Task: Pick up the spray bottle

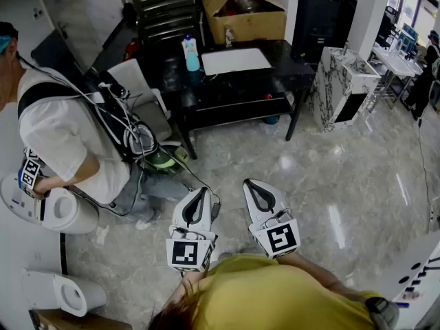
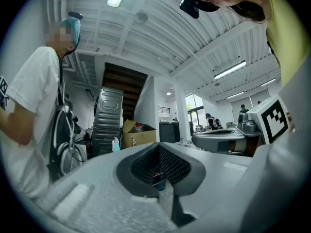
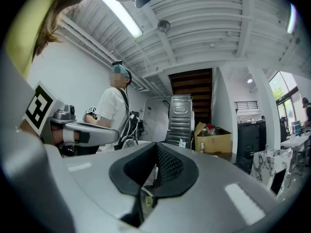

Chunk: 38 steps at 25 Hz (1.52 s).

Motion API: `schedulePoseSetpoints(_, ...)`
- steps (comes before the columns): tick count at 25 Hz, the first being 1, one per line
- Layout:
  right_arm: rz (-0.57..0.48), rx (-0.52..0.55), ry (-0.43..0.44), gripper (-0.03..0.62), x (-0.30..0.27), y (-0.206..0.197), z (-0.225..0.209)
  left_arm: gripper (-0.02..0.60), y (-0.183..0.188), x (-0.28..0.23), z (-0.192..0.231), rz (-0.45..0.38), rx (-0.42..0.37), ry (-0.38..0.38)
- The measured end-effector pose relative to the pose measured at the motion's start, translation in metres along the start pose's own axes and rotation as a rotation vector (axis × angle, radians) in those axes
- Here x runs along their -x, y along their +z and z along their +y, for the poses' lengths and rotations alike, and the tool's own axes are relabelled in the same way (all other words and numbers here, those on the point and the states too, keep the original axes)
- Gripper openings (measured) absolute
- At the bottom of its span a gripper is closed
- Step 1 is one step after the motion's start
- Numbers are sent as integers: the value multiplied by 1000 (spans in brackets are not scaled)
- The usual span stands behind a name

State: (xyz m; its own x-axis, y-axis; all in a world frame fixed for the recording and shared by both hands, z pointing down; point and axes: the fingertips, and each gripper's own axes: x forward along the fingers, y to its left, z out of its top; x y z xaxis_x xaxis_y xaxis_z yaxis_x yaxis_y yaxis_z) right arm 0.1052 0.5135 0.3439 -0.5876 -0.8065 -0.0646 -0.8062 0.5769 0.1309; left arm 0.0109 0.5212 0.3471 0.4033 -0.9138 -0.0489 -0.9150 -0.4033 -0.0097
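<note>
The spray bottle (image 1: 190, 53), light blue with a white head, stands upright on the black low table (image 1: 282, 74) far ahead of me. It shows small in the left gripper view (image 2: 115, 144) and tiny in the right gripper view (image 3: 182, 142). Both grippers hang level over the floor, close to my body and well short of the table. My left gripper (image 1: 201, 192) (image 2: 158, 153) has its jaws together with nothing between them. Beside it, the right gripper (image 1: 250, 185) (image 3: 156, 155) is likewise shut and empty.
A person in a white shirt (image 1: 62, 136) crouches at the left with a pack and cables. On the table lie a white sheet (image 1: 235, 60) and a cardboard box (image 1: 244, 12). A marble-patterned cabinet (image 1: 340, 88) stands at the right. Glossy floor (image 1: 309, 184) separates me from the table.
</note>
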Motion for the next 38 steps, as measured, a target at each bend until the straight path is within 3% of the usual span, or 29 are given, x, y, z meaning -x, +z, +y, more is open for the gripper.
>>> schedulePoseSetpoints(16, 0, 6, 64, 0, -23, -13, -35, 5, -17, -39, 5, 3, 9, 62)
schedulePoseSetpoints(23, 15, 5, 91, 2, -51, -28, -50, 6, -29, -70, 17, 19, 30, 54)
schedulePoseSetpoints(31, 46, 5, 64, 1, -128, -62, -80, 43, -54, -140, 69, 23, 36, 16)
schedulePoseSetpoints(38, 67, 4, 54, 0, -243, -75, -111, 121, -55, -230, 147, 44, 37, -28)
